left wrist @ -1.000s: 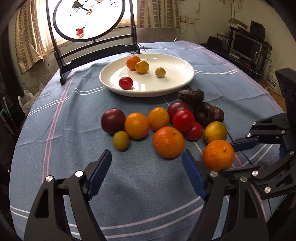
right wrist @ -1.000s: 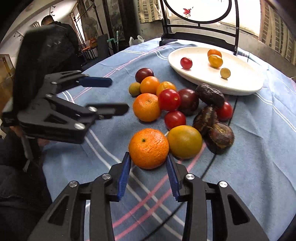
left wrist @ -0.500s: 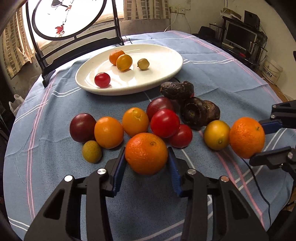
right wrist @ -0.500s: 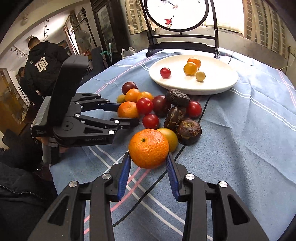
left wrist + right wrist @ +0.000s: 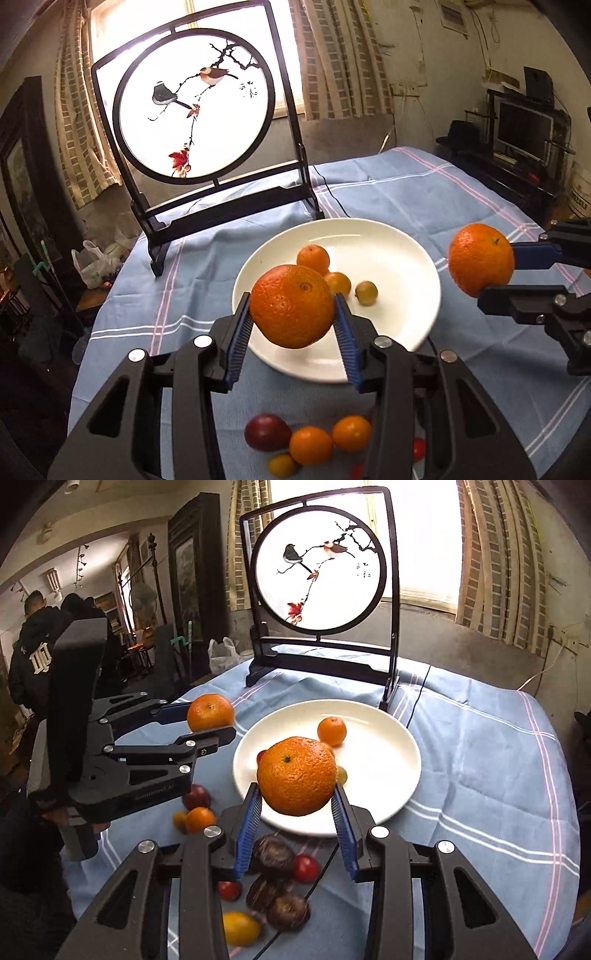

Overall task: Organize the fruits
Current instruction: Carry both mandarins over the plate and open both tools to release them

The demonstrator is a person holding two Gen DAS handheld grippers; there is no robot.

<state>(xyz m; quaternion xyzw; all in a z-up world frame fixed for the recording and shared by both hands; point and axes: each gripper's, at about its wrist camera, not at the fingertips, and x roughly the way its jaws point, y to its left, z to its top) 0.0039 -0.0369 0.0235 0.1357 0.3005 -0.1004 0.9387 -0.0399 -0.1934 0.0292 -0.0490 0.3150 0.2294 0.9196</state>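
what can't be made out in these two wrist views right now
- Red cherry tomato on the white round plate: hidden in the left wrist view by the large orange in the left gripper; a sliver shows in the right view.
- Loose fruit on the blue cloth: motion-blurred, partly behind gripper frames.
- Right gripper with its large orange: body cut by the left view's right edge.

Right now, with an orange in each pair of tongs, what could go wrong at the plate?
1. The small fruits on the white plate could get knocked if an orange drops.
2. The left tongs and right tongs approach together and might collide.
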